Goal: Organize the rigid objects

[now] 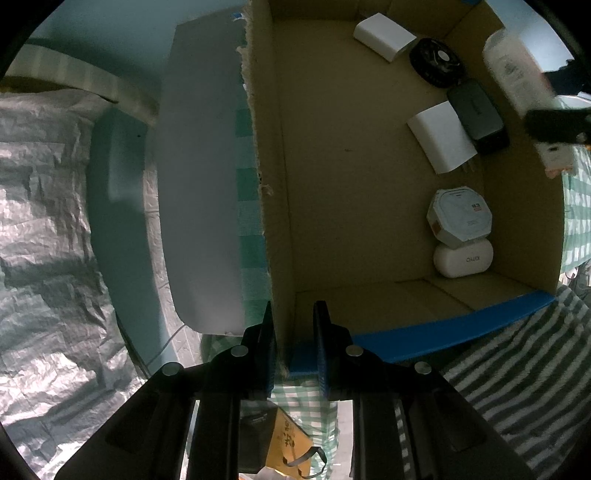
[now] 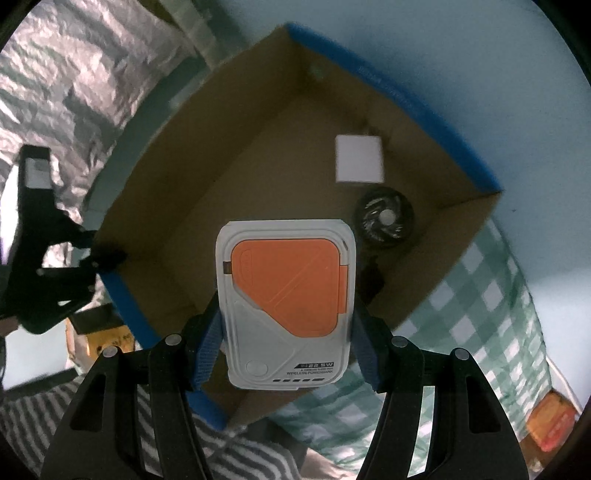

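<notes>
Left wrist view: the left gripper (image 1: 293, 339) is clenched on the side wall of the open brown cardboard box (image 1: 280, 206), one finger outside, one inside, at the blue-taped corner (image 1: 454, 332) near 6 o'clock. Along the box's 3 o'clock wall lie a white pill-shaped case (image 1: 462, 261), a white octagonal box (image 1: 460, 218), a white rectangular charger (image 1: 441, 136), a dark grey case (image 1: 476, 109), a round black fan (image 1: 436, 62) and, at 1 o'clock, another white block (image 1: 384, 35).

Right wrist view: the right gripper (image 2: 286, 321) grasps a white-and-orange wireless power bank (image 2: 286, 302) by its long edges, hovering above the box near its 6 o'clock corner. The fan sits at 2 o'clock of the power bank. The left gripper shows at 9 o'clock.
</notes>
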A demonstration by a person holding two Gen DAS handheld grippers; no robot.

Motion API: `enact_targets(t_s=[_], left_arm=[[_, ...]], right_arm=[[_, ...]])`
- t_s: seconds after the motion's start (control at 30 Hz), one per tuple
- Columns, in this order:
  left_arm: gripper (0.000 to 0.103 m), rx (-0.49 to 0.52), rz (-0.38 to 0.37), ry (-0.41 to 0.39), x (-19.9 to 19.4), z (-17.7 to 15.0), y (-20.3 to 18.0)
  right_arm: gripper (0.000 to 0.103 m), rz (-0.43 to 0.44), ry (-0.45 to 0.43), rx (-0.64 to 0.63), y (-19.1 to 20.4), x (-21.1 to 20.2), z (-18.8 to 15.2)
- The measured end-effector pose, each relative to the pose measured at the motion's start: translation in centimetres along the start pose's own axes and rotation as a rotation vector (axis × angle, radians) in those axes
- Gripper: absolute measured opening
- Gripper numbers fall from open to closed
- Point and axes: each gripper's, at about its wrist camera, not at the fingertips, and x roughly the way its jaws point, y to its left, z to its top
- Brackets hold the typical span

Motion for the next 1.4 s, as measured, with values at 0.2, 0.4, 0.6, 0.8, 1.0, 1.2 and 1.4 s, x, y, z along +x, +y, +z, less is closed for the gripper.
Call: enact_targets(t_s=[0.2, 0.4, 0.6, 0.8, 1.0, 1.2, 1.4], left_arm=[[0.018, -0.009, -0.001, -0.003, -0.1, -0.1, 0.2], [0.018, -0.010, 0.000, -0.003, -0.1, -0.1, 0.2], [0.018, -0.016, 0.001, -0.004, -0.2, -0.1, 0.2], [0.018, -0.025, 0.003, -0.010, -0.4, -0.3, 0.2], [0.018, -0.035, 0.012, -0.025, -1.1, -0.5, 0.3], [0.018, -0.069, 0.013, -0.068, -2.8, -0.6, 0.5], [0.027, -0.091, 0.005, -0.132, -5.9, -0.6, 0.1]], right_arm=[[0.063, -0.033, 0.037, 0.012, -0.1, 2.6, -0.1], [0.063, -0.048, 0.037, 0.029, -0.6, 3.4, -0.3], [0.064, -0.043, -0.014, 0.028, -0.4, 1.5, -0.1], [0.064, -0.014, -0.065, 0.083, -1.4, -0.4, -0.8], [0.064, 0.031, -0.156, 0.190, -2.8, -3.2, -2.6], [0.065, 0.007, -0.267, 0.319, -3.8, -6.1, -3.9], [0.070, -0.052, -0.366, 0.400, -4.7, -9.9, -5.8]])
